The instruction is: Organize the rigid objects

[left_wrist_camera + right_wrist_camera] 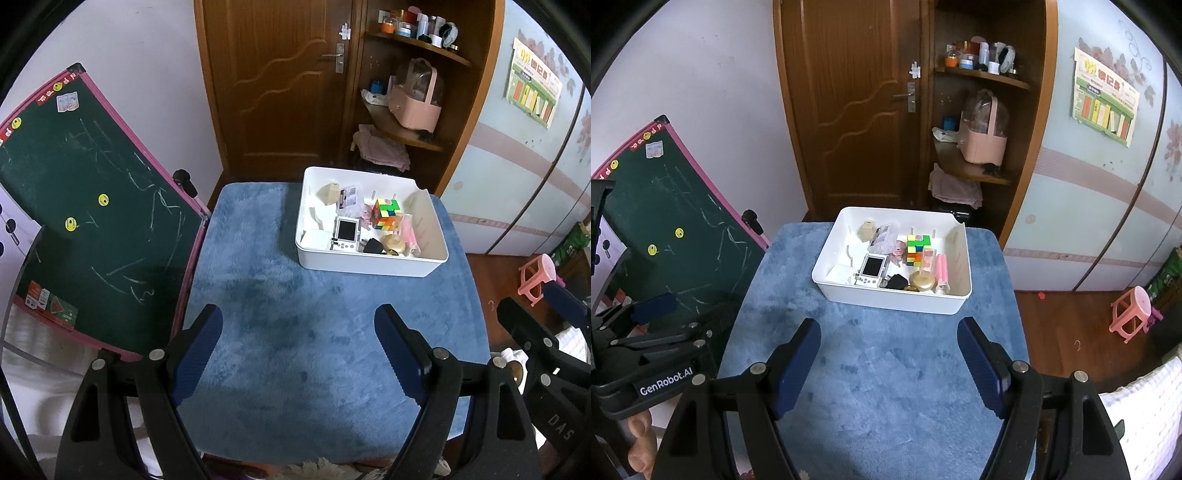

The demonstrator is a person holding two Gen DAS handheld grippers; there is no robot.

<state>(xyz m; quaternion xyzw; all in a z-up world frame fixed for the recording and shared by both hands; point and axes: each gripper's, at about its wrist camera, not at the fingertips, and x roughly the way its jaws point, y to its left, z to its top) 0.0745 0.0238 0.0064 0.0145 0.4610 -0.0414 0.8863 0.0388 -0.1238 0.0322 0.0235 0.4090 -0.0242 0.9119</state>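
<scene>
A white bin [365, 264] [849, 291] stands on the far part of a blue plush table top [295, 332] [886, 369]. In it lie a colourful puzzle cube [386, 214] [918, 249], a small white handheld console [346, 233] [873, 271], a beige block [330, 192] [867, 229], a clear packet [347, 197] [884, 236], a gold round tin [393, 242] [923, 281], a black item [373, 245] [897, 282] and pink pieces. My left gripper [299, 332] is open and empty over the table's near part. My right gripper [888, 343] is open and empty, short of the bin.
A green chalkboard [92, 206] [665, 229] with a pink frame leans at the table's left. A brown door [273, 85] and a corner shelf [413, 129] with a pink basket stand behind. A pink stool [1132, 314] is on the floor at right.
</scene>
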